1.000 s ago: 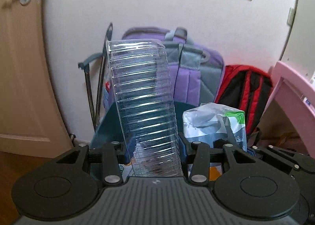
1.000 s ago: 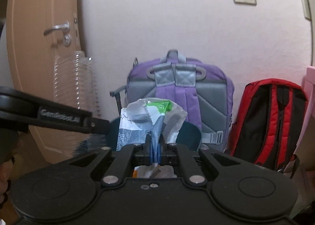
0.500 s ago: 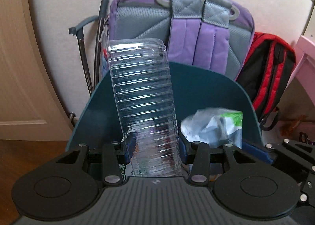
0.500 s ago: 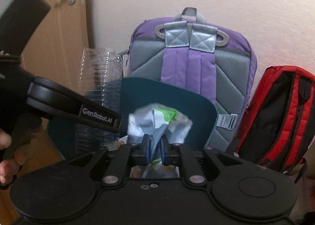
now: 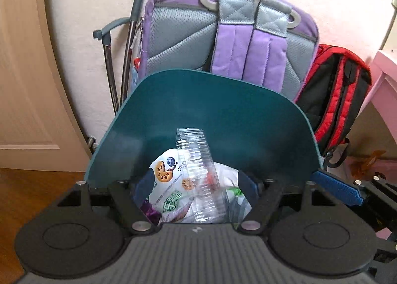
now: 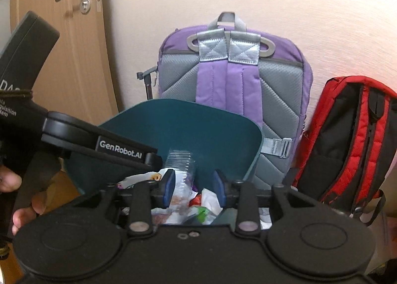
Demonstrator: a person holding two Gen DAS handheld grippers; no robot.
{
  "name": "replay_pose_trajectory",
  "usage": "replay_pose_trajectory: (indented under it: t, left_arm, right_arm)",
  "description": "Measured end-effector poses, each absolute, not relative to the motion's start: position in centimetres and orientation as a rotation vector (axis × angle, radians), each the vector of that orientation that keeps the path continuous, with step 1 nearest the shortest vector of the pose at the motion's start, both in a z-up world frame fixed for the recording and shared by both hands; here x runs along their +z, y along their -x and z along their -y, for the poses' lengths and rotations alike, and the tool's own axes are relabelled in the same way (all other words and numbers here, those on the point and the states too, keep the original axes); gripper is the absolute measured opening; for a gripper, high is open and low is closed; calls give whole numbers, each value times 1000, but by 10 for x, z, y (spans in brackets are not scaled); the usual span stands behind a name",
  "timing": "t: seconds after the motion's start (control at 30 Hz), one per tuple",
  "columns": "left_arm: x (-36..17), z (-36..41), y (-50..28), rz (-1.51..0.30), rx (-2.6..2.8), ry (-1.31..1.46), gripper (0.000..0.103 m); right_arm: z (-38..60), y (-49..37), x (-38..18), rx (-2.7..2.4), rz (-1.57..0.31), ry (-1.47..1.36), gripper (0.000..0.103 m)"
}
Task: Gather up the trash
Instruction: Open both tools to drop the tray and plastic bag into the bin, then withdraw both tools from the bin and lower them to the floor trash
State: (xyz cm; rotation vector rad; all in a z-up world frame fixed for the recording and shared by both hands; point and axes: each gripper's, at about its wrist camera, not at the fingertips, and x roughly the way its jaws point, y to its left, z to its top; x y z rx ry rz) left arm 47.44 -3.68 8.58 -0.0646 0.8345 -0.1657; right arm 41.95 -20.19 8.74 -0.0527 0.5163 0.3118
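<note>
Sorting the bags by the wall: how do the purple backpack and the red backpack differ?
The purple backpack is purple with grey mesh padding; the red backpack is red with black panels. The purple one stands behind the teal bin, looks bigger and shows its straps; the red one sits to its right, lower. Both lean upright against the wall.

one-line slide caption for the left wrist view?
Left gripper open above the teal bin, clear ribbed plastic container lying on snack wrappers inside, purple backpack behind.
</note>
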Motion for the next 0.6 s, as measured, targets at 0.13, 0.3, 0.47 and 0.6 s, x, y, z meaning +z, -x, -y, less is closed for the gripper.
replay_pose_trajectory:
  t: [0.13,0.3,0.47,0.6]
  left_arm:
    - [104,36,-451,-810,-169,62,74]
    - [129,32,-412,-766,-172,60,74]
    - [147,29,-370,-745,-178,55,74]
    - [156,26,-336,-725,-187,45,74]
  right_arm:
    - [204,-399,99,315,-499,48,34]
    - [204,-367,117,325,-472,43,34]
    - [204,-328,133,332,-440,44,34]
    - [205,-294,142,343,-418,39,37]
